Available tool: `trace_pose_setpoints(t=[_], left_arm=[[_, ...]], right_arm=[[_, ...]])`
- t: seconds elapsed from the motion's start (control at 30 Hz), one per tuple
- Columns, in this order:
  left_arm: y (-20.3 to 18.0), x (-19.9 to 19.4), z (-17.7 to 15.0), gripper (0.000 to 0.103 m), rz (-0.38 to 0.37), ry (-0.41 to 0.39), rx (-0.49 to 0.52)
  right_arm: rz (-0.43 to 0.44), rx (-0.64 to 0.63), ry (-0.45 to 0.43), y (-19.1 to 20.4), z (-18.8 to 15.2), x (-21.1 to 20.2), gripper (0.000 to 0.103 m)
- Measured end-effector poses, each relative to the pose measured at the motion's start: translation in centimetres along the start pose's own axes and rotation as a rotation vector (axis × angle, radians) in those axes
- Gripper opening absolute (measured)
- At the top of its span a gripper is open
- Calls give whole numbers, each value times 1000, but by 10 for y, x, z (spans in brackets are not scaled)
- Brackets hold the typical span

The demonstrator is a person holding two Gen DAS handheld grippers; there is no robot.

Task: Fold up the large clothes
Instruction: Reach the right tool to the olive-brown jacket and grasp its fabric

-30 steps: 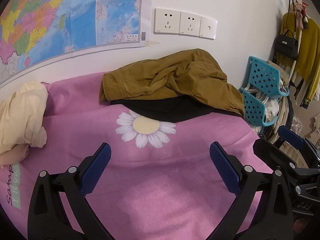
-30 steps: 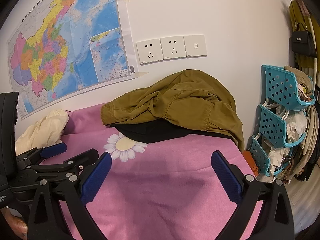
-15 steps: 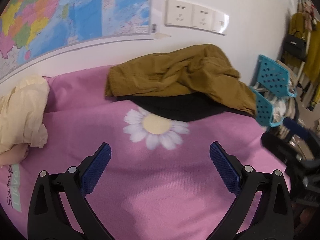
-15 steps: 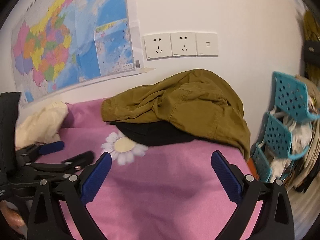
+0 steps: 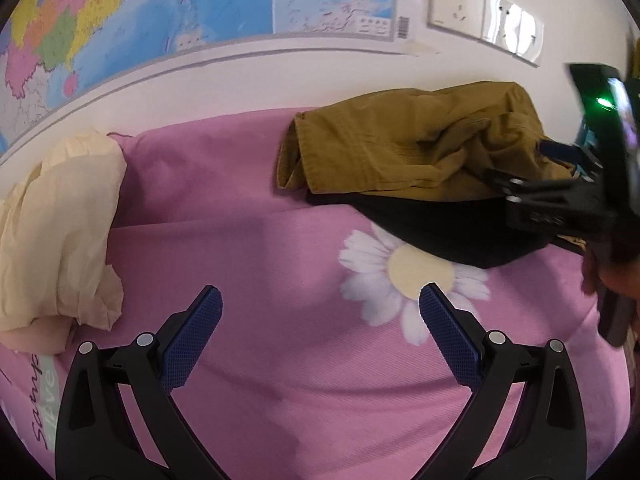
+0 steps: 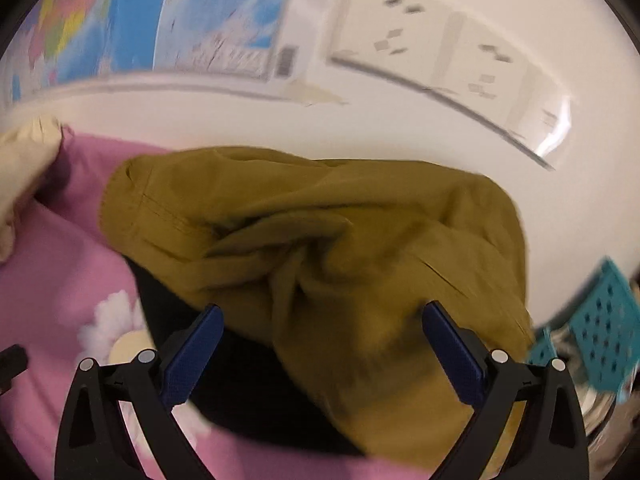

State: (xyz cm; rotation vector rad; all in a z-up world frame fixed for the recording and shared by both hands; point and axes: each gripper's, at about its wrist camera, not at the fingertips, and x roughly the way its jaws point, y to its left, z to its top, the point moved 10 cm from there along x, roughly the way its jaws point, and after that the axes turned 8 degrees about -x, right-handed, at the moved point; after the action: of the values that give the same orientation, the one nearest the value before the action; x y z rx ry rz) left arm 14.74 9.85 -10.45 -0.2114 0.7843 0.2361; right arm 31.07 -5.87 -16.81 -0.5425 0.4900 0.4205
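A crumpled olive-brown garment (image 5: 416,152) lies on a black garment (image 5: 440,228) at the back right of the pink bedspread (image 5: 248,248), by the wall. My left gripper (image 5: 320,312) is open and empty, low over the pink spread, left of the clothes. My right gripper (image 6: 320,328) is open and empty, right over the olive garment (image 6: 320,240), with the black garment (image 6: 248,392) below its left finger. In the left wrist view the right gripper's body (image 5: 560,200) hangs over the clothes' right side.
A cream cloth bundle (image 5: 52,224) lies at the spread's left. A map (image 5: 160,12) and wall sockets (image 5: 484,12) are on the wall behind. A teal basket rack (image 6: 600,320) stands off the right edge. A daisy print (image 5: 412,276) marks the spread.
My right gripper has moved forward and now hovers close over the olive garment. My left gripper has swung left and forward. Both stay open.
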Motion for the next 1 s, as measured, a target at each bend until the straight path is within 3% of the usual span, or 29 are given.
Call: trace_pose_setpoints(t=[0.17, 0.27, 0.3, 0.33, 0.37, 0.4, 0.43, 0.77, 0.83, 0.93, 1.0], left_arm=[[8, 16, 2, 97, 12, 23, -1], [15, 25, 2, 97, 18, 34, -6], [16, 27, 2, 97, 19, 37, -7], [19, 30, 2, 97, 23, 44, -9], [21, 33, 2, 97, 28, 49, -11], [24, 35, 3, 97, 33, 52, -12], [26, 37, 4, 97, 39, 53, -11], [26, 57, 38, 97, 31, -17, 35], [16, 60, 45, 97, -23, -34, 47], [-10, 57, 46, 97, -157, -59, 82], [-32, 48, 41, 97, -247, -91, 136]], right_arm=[[-44, -177, 70, 11, 10, 45, 98], [-38, -204, 44, 10, 14, 48, 98], [-30, -199, 33, 9, 14, 45, 87], [-21, -186, 18, 5, 15, 38, 63], [-19, -177, 18, 0, 15, 32, 51], [-43, -168, 10, -10, 18, 22, 18], [-47, -159, -5, -16, 20, 14, 10], [1, 185, -327, -134, 59, -133, 5], [42, 234, -413, -153, 72, -168, 2], [0, 233, -458, -170, 86, -198, 2], [23, 254, -449, -173, 87, -202, 2]])
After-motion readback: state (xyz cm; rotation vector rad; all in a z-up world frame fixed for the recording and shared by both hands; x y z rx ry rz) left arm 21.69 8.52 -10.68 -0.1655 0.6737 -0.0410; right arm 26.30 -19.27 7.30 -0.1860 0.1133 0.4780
